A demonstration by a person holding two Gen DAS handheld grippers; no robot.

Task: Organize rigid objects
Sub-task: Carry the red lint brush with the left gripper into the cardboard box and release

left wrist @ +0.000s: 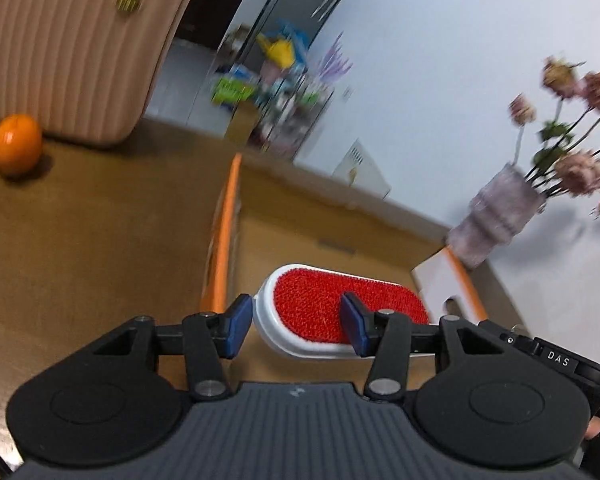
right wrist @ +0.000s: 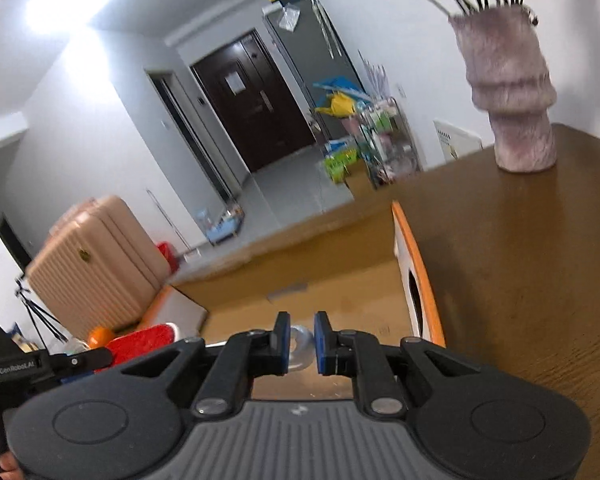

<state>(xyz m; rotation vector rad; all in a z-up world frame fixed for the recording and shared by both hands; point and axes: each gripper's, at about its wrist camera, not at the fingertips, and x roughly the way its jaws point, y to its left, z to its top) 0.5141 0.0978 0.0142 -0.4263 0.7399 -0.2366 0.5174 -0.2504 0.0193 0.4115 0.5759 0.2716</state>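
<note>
Left gripper (left wrist: 296,326) pinches the red brush (left wrist: 340,312) by one end over the box (left wrist: 226,232), right gripper (right wrist: 302,344) clamps a small silvery piece (right wrist: 300,346) above the same box; risk: the off-centre brush likely pivots and slips out, landing outside the box.

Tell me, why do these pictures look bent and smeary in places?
Left wrist view: fisheye lens curves the table edge; the flowers and suitcase are motion-blurred, the brush sharper. Right wrist view: ceiling light glares white at top left, walls bow, the vase is smeared.
</note>
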